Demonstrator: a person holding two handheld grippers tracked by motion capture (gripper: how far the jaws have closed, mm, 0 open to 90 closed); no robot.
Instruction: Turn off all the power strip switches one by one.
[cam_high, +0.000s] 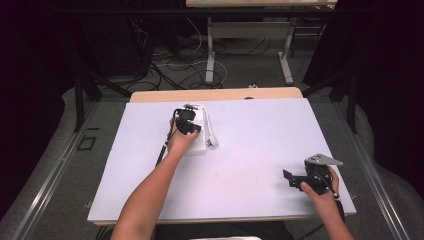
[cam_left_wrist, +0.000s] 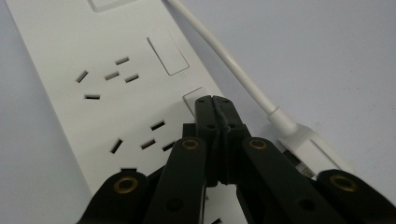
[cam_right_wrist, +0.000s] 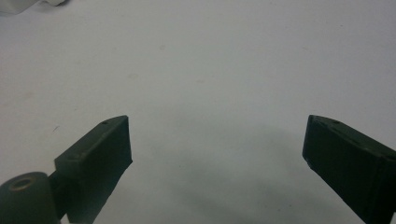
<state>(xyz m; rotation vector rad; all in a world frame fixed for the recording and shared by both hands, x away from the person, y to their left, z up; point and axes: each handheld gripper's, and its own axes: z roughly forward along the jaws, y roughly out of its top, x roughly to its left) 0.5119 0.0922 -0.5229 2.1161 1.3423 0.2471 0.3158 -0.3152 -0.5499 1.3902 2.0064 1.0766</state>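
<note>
From above, the left hand-held gripper (cam_high: 187, 121) rests on a white power strip (cam_high: 205, 131) mid-bench, its own view showing closed jaws touching a switch (cam_left_wrist: 195, 97), while the right hand-held gripper (cam_right_wrist: 217, 144) gapes empty over bare bench (cam_right_wrist: 210, 70)
</note>
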